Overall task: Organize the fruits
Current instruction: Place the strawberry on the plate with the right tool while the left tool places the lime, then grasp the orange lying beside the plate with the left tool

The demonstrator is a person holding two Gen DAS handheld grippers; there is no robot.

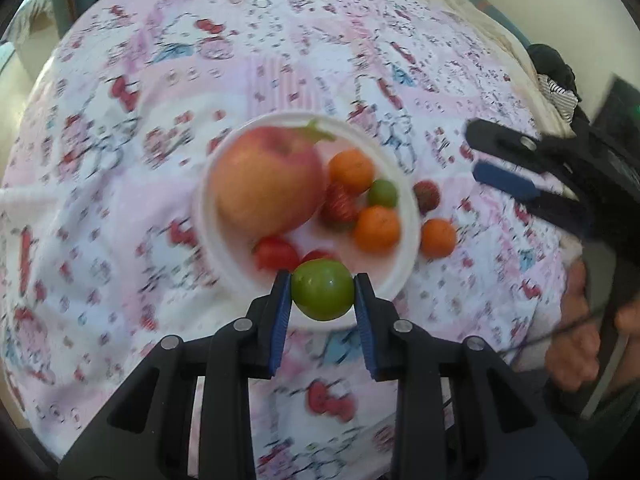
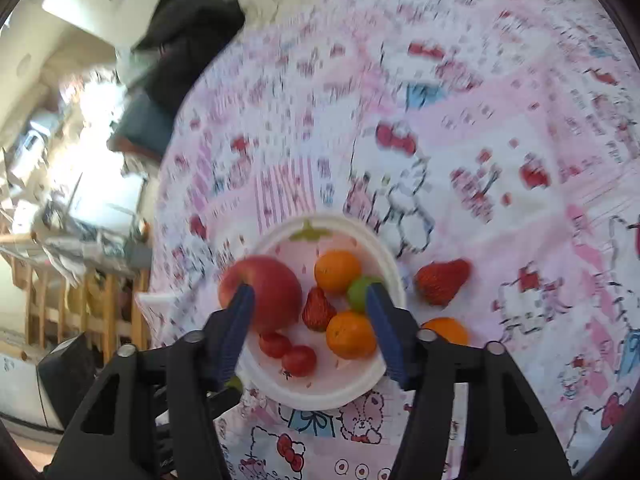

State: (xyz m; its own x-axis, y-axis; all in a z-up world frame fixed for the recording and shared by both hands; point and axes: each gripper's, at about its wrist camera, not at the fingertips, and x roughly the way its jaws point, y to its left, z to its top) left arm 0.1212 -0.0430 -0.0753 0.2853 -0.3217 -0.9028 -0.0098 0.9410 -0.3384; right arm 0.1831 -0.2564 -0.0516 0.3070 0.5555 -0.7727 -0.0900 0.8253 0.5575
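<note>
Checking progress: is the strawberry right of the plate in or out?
Out. The strawberry lies on the cloth just beyond the plate rim, apart from it.

Both grippers [image 1: 322, 288] [image 2: 311, 304] alike — black plastic frames w/ triangular cut-outs, round silver screws [image 1: 243, 324] at pivots, ribbed blue pads [image 2: 380, 324] — thin black cable [image 1: 576, 326] by right hand [image 1: 576, 344].

A green fruit [image 1: 322, 289] is sitting between the left gripper [image 1: 322, 300]'s blue pads [image 1: 281, 312]. Just ahead, a white plate [image 1: 404, 240] is showing a pinkish-red apple [image 1: 266, 180], orange tangerines [image 1: 376, 228], red strawberries [image 1: 340, 204] and, through the blur, probably red tomatoes [image 1: 276, 254]. The cloth [image 1: 160, 120] underneath is showing pink and white cartoon cats with red bows.
</note>
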